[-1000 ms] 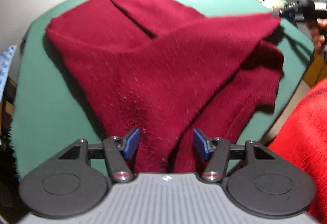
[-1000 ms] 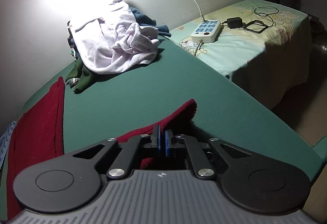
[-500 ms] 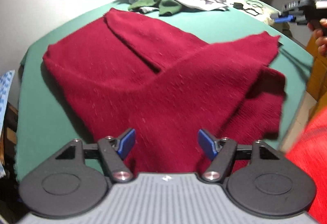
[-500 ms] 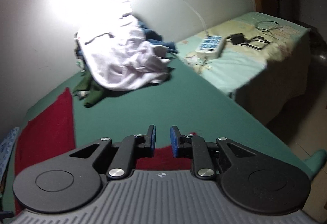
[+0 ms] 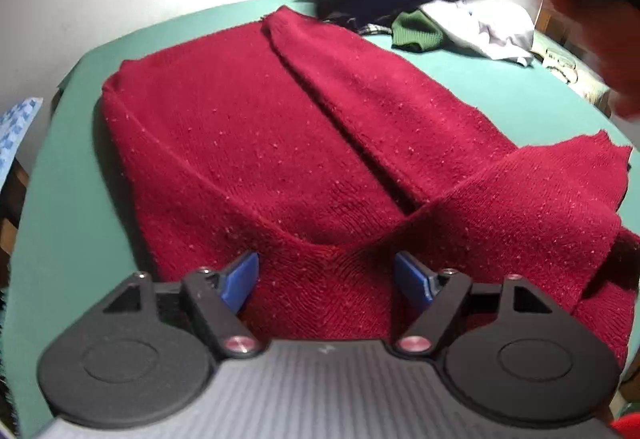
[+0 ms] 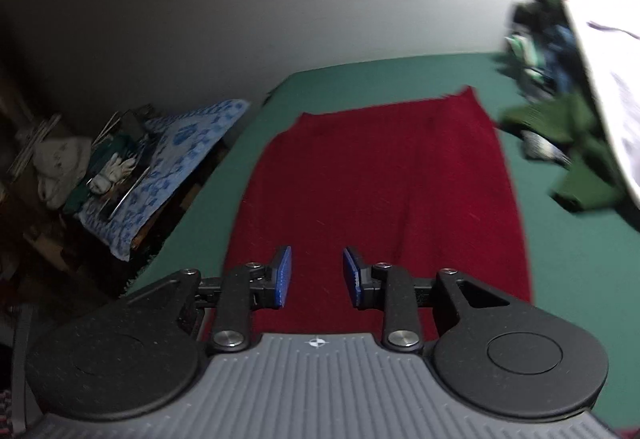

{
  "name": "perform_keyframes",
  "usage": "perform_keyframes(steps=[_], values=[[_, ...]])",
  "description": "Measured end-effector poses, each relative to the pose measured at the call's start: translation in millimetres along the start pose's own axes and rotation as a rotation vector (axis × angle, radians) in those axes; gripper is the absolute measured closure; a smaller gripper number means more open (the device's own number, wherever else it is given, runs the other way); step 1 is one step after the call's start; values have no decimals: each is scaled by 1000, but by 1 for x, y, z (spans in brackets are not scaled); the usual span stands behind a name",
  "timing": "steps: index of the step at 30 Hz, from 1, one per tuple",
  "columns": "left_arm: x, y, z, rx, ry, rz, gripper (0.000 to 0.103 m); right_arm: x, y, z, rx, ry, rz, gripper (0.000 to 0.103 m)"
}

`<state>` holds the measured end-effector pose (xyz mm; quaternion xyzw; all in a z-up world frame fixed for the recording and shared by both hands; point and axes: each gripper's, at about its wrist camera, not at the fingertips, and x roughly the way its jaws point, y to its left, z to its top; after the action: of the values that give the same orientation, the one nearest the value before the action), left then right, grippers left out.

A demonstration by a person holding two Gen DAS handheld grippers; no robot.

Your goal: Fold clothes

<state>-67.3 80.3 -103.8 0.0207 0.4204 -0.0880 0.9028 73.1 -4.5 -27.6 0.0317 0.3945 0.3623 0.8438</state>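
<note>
Left wrist: my left gripper is spread and still widening, pads clear of the red sweater, which lies on the green table with a sleeve folded across its near edge.

Right wrist: my right gripper is opening, nothing between its pads, above the sweater. Clothes pile at far right corner.

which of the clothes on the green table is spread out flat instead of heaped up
The dark red sweater, lying flat across the green table with folded panels. The green garment and white cloth behind it are crumpled in a pile.
</note>
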Motion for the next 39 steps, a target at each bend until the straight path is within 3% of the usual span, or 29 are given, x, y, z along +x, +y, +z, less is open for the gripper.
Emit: perform_keyframes(steps=[4, 7, 17, 21, 23, 26, 33, 39], values=[[-1, -1, -5, 6, -18, -15, 22, 45, 24, 33, -106, 35, 74, 74], [-1, -6, -6, 22, -23, -13, 22, 82, 36, 54, -129, 25, 75, 75], [1, -15, -8, -19, -25, 20, 22, 192, 68, 91, -246, 41, 24, 80], [1, -18, -7, -26, -22, 36, 22, 216, 72, 87, -313, 64, -55, 80], [1, -18, -7, -26, -21, 41, 22, 222, 68, 83, -311, 79, -60, 83], [0, -18, -7, -28, -19, 44, 22, 224, 60, 80, -308, 73, -65, 97], [-2, -22, -3, 4, -15, 29, 30, 186, 23, 93, -99, -55, 34, 98], [-2, -26, 1, 36, -18, -4, 32, 162, -32, 98, 100, -107, 9, 98]])
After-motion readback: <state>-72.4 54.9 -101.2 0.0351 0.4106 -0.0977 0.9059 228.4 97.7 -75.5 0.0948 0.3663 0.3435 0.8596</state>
